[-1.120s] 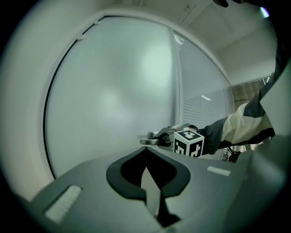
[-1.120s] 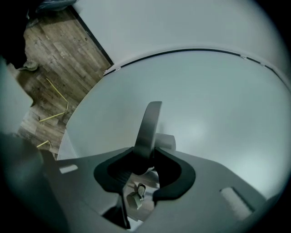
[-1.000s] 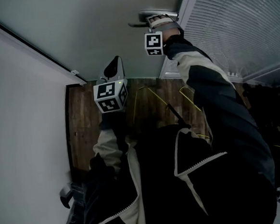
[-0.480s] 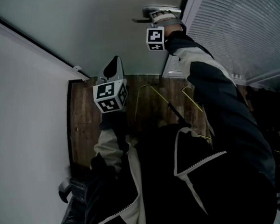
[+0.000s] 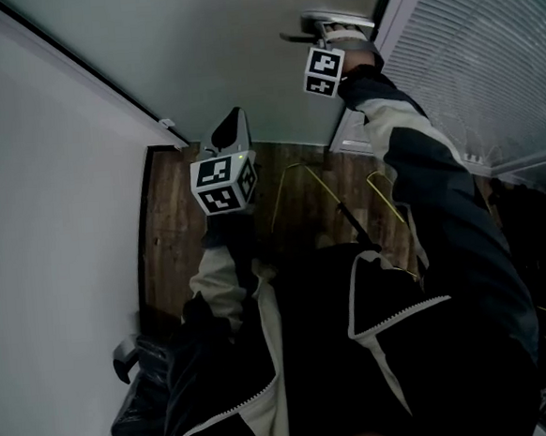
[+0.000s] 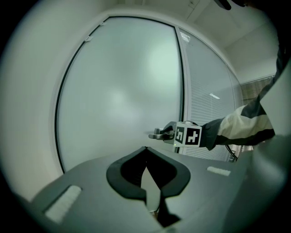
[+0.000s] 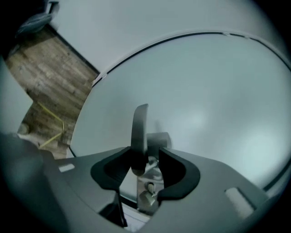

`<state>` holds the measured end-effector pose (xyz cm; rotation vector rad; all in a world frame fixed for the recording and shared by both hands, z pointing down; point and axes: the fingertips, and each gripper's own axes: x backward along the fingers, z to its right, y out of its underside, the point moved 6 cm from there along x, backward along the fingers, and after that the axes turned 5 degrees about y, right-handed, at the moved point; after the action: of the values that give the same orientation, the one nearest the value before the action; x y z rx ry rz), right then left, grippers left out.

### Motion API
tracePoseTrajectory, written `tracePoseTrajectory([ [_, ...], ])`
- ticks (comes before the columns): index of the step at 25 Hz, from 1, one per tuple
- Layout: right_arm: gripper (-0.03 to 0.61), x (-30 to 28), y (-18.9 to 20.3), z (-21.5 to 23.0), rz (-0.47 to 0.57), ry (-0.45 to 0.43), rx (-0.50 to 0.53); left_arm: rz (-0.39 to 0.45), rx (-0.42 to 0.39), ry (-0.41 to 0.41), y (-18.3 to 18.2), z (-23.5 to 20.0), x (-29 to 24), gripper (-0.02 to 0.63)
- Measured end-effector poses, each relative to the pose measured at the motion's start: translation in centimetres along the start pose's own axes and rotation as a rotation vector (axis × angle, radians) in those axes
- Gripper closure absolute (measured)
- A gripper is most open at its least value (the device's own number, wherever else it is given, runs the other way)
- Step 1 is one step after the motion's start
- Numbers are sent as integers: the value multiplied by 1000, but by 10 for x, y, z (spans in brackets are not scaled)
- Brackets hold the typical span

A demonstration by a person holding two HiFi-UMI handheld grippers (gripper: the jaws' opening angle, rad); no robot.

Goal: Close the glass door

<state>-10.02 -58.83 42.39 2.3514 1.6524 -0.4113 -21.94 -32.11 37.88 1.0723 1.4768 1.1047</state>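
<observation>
Right gripper view: the right gripper (image 7: pixel 148 160) is opening its jaws round the door handle (image 7: pixel 139 129) near the glass door (image 7: pixel 209 95) edge. It is best backed off straight, without snagging. The left gripper (image 6: pixel 152 193) has its jaws together, empty.

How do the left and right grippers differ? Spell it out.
The right gripper has its jaws opening with the door handle between them; the left gripper has its jaws together on nothing. The right gripper reaches to the glass door; the left gripper is held back from it. Both carry a marker cube.
</observation>
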Motion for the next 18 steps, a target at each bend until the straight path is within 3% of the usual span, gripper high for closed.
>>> tracePoseTrajectory([
  [3,402,48,-10,9,102,-8,-391,18,16,-6,-1,-11,4,614],
  [6,565,110,-11,3,234,-89,-893,30,32,13,-2,-10,1,614],
  [8,574,145,-7,-8,288,-135,-1134,32,30,47,-6,-1,-7,614],
  [10,574,172,-4,-18,304,-141,-1231,33,26,80,-12,11,-14,614],
  [18,577,213,17,-45,235,-150,-1378,8,-40,141,-6,42,-25,614],
])
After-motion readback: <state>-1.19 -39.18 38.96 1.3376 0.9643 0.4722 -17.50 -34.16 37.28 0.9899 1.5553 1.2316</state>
